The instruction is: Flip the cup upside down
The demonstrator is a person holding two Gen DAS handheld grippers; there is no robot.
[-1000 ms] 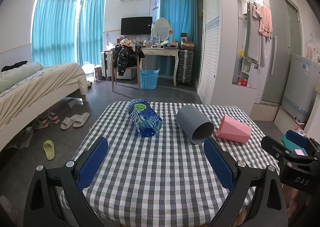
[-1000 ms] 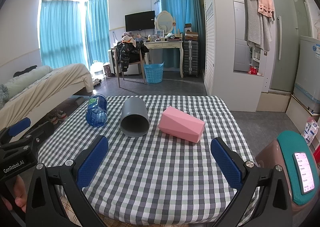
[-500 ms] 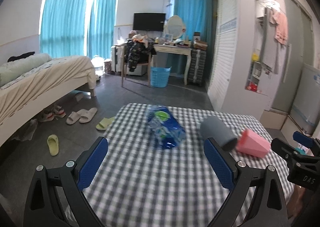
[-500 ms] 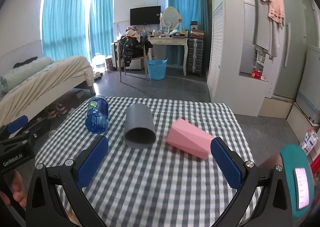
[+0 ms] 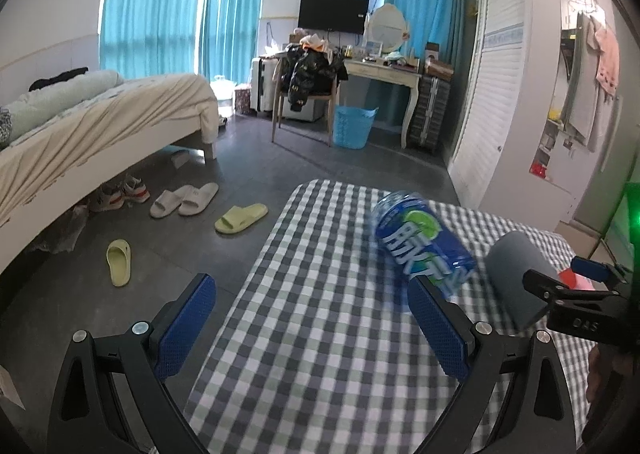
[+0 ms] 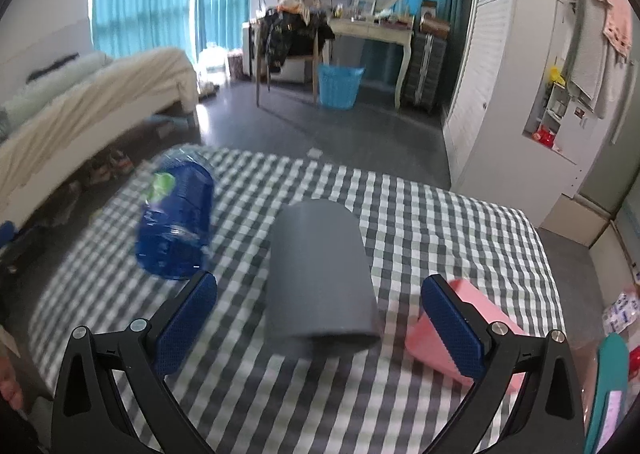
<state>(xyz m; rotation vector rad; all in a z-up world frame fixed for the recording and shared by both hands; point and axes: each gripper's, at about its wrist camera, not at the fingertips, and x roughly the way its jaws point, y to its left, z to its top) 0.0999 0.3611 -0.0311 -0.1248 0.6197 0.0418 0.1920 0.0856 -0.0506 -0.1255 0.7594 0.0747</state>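
A grey cup [image 6: 320, 274] lies on its side on the checked tablecloth [image 6: 440, 222], its mouth toward me. My right gripper [image 6: 320, 322] is open, its blue pads either side of the cup's mouth end, not touching. A pink faceted cup [image 6: 460, 338] lies on its side behind the right pad. A blue cup with a printed label [image 6: 176, 218] lies on its side to the left. In the left wrist view my left gripper [image 5: 316, 326] is open and empty over the table's left edge; the blue cup [image 5: 424, 250] and grey cup [image 5: 516, 278] lie to its right.
The table's left edge [image 5: 248, 294] drops to the floor, where slippers [image 5: 240, 218] lie. A bed [image 5: 100, 122] stands at the left. A desk, chair and blue basket [image 5: 352, 126] stand at the back. A white wardrobe [image 5: 500, 94] stands at the right.
My right gripper has moved forward and down, bringing its pads to either side of the grey cup. My left gripper has swung left toward the table's edge. Both stay open.
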